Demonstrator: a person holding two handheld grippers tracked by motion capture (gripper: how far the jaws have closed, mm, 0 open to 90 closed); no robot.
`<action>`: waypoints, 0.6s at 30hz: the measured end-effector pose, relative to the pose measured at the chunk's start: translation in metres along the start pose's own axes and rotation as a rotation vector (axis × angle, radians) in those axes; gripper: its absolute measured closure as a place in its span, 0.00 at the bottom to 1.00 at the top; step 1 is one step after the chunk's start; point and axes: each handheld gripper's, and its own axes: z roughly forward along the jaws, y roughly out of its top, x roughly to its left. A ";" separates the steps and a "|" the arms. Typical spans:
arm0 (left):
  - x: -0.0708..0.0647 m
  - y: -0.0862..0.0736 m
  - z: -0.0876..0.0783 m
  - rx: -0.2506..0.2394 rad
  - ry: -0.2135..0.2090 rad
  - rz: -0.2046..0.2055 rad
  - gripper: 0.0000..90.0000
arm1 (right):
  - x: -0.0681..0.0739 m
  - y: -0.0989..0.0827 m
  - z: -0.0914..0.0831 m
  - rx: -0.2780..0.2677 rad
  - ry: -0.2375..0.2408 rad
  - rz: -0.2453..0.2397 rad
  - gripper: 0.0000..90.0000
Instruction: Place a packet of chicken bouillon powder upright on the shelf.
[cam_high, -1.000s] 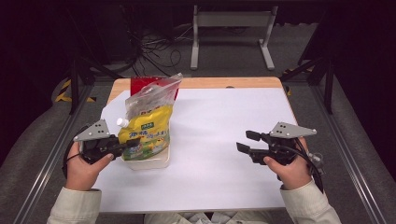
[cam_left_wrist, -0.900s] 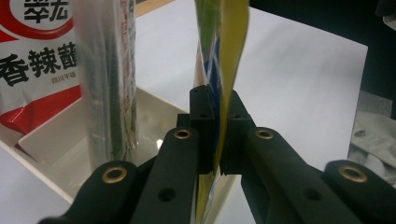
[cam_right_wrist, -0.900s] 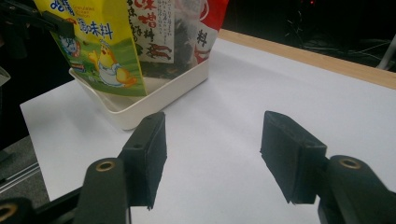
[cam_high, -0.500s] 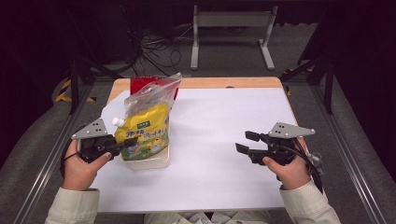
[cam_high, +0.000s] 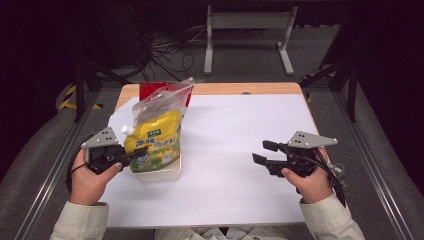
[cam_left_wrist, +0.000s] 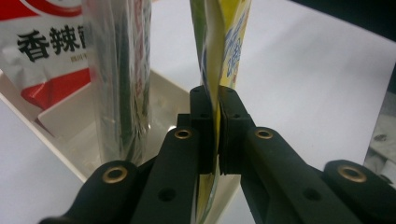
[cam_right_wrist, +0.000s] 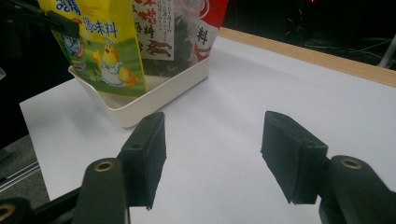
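The yellow pouch (cam_left_wrist: 219, 56) is pinched at its edge by the left gripper (cam_high: 131, 152) but not yet lifted from the white tray (cam_high: 160, 175), while the right gripper (cam_high: 263, 152) is held apart, empty, well away.

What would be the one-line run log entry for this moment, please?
left gripper: shut on yellow pouch edge | pouch: upright in white tray | right gripper: open, empty, above white table sheet
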 end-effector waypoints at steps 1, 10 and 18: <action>0.001 0.000 0.001 0.001 -0.003 0.005 0.96 | 0.000 0.000 0.000 -0.001 0.001 0.001 0.45; 0.003 -0.004 0.005 0.024 -0.030 -0.001 0.96 | 0.000 0.000 0.000 0.001 -0.002 0.002 0.44; 0.003 -0.005 0.009 0.094 -0.051 -0.004 0.96 | -0.001 -0.001 0.001 0.004 0.000 0.006 0.44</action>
